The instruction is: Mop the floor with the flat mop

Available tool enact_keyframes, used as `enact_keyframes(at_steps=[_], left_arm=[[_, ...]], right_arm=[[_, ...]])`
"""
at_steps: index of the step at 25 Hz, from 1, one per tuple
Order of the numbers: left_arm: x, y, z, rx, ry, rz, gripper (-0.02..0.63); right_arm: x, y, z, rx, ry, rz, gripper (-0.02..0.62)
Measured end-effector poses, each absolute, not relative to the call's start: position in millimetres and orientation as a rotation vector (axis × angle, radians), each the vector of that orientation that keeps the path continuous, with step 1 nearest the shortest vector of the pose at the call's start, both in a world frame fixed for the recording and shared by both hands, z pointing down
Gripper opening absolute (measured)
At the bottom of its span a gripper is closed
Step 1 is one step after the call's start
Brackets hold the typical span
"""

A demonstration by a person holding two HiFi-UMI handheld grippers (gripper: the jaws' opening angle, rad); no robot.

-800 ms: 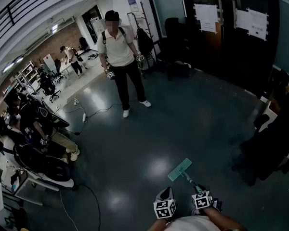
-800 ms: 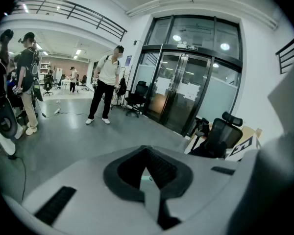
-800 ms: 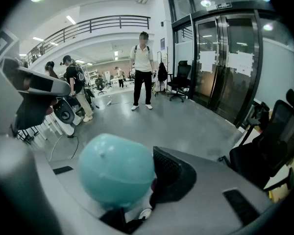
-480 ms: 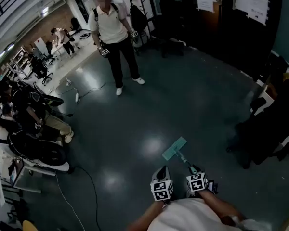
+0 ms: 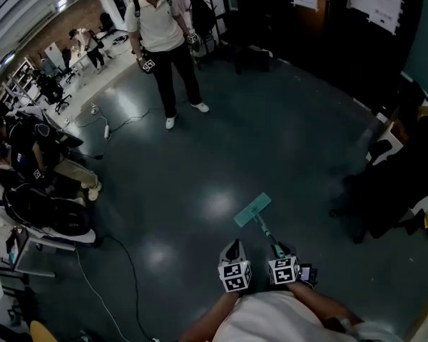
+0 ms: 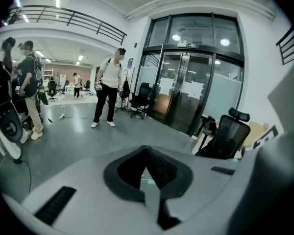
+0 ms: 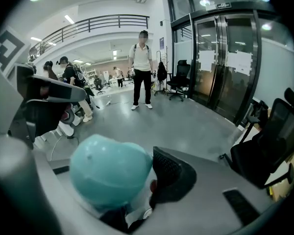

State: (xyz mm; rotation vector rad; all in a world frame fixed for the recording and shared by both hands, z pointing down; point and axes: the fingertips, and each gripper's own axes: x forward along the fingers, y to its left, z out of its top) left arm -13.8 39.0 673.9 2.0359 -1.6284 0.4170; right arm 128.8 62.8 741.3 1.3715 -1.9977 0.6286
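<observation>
**Head view.** The flat mop's teal mop head (image 5: 252, 210) lies flat on the dark, glossy floor (image 5: 292, 141) just ahead of the wearer. Its mop handle (image 5: 266, 232) slants back to the right claw (image 5: 280, 254). The left claw (image 5: 234, 251) hangs just beside the right one, apart from the handle. Compared with the earlier pictures, the mop head now lies farther from the two claws and more of the handle shows. The standing person (image 5: 159, 30) has slid toward the top edge. The head camera has probably tipped down, and the mop looks to have been pushed forward, so a stroke seems under way with most of the floor not yet covered. The spot where the claw meets the handle is too small to read here, and the wearer's pale shirt (image 5: 285, 323) cuts off both arms.

**Left gripper view.** The left claw (image 6: 146, 153) has its dark pads pressed together at the tips with nothing between them. A faint teal sliver shows through the gap below, perhaps the mop head, though it is hard to tell. Beyond are the standing person, glass doors (image 6: 186, 92) and an office chair (image 6: 230, 133).

**Right gripper view.** The right claw (image 7: 147, 168) pinches the mop handle near its top. The handle's rounded teal end cap (image 7: 110, 173) fills the space, with the ribbed pad (image 7: 171, 175) against it. The opposite pad is hidden behind the cap, and the mop head is out of sight.
</observation>
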Motion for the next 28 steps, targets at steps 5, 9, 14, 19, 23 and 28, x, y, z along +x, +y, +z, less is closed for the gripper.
enact_keyframes(at_steps=[5,9,14,19,23,28], left_arm=[[-24,33,683,2.003,-1.67,0.403,0.008],[-39,30,685,1.979,-1.675,0.419,0.008],[-51,29,696,1.954,-1.662,0.433,0.008],[-57,8,701,1.957,-1.66,0.43,0.008],[-62,-22,702,1.967,-1.666,0.416,0.008],[-68,-50,696,1.979,-1.668,0.398,0.008]], right_arm=[[114,57,738,1.379,-2.018,0.594,0.115],[107,65,741,1.352,-1.969,0.614,0.114],[111,50,753,1.436,-1.965,0.67,0.114],[96,4,769,1.492,-1.976,0.658,0.114],[84,-49,775,1.529,-1.982,0.656,0.114],[73,-111,776,1.536,-1.983,0.634,0.114]])
